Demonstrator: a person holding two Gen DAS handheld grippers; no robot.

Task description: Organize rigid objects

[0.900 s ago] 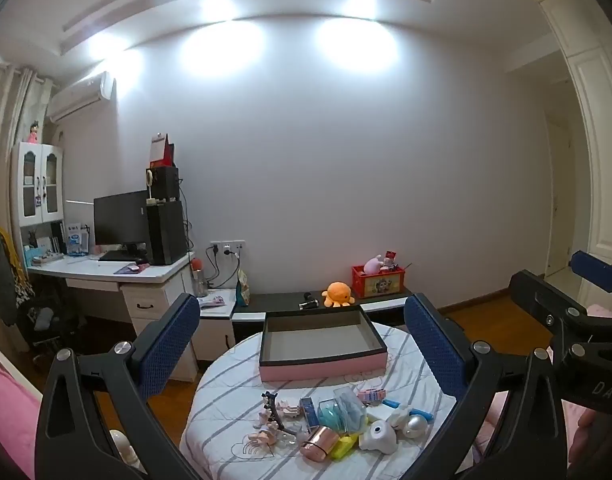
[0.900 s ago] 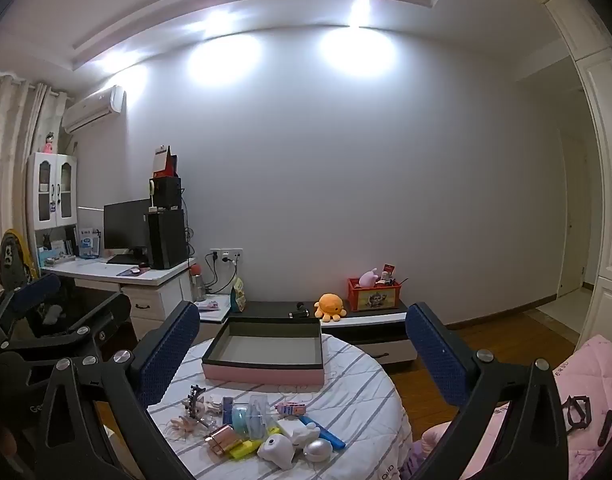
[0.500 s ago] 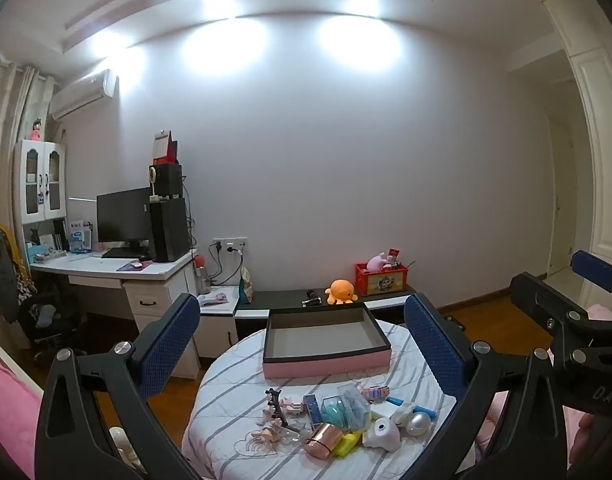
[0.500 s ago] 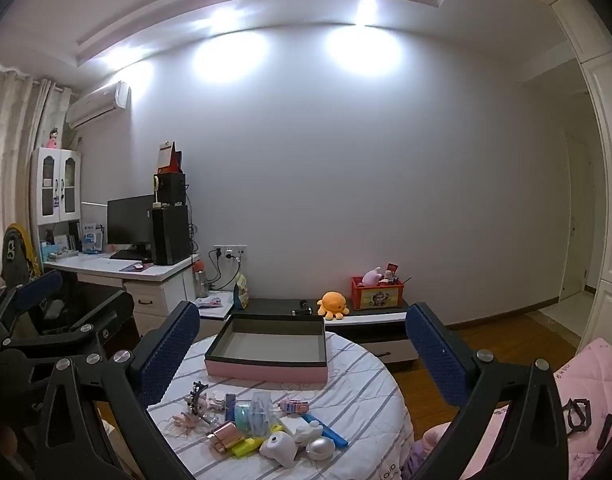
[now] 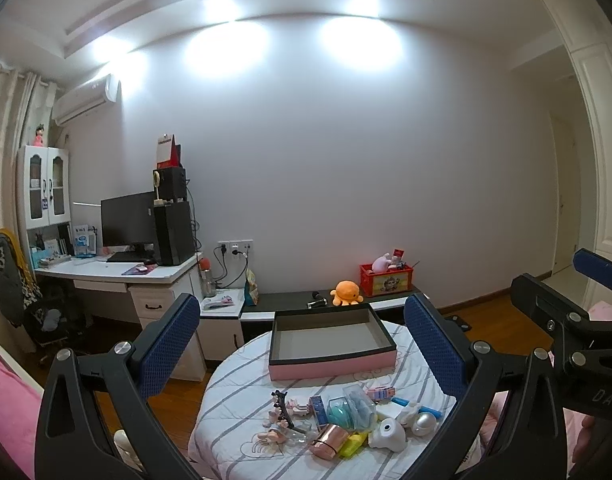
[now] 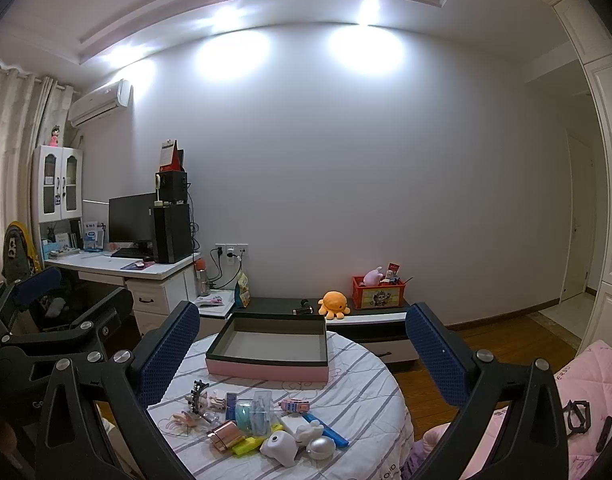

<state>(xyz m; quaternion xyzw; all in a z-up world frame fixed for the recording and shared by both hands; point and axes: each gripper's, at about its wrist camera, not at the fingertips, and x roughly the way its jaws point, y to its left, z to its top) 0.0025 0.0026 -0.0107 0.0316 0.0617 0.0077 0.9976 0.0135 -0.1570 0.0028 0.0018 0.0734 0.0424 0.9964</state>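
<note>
I hold both the left gripper (image 5: 301, 344) and the right gripper (image 6: 301, 350) with fingers wide and empty. The small objects (image 5: 346, 424) lie crowded before the pink box (image 5: 332, 368); reaching one could knock its neighbours off the surface (image 5: 233, 408).

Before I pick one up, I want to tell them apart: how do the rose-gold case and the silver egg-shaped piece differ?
The rose-gold case is boxy with flat faces; the silver egg is rounded and smooth. The rose-gold case lies at the pile's left front, the silver egg at its right front, beside the blue stick. Both are shiny and rest on the striped tablecloth, outside the pink tray.
</note>
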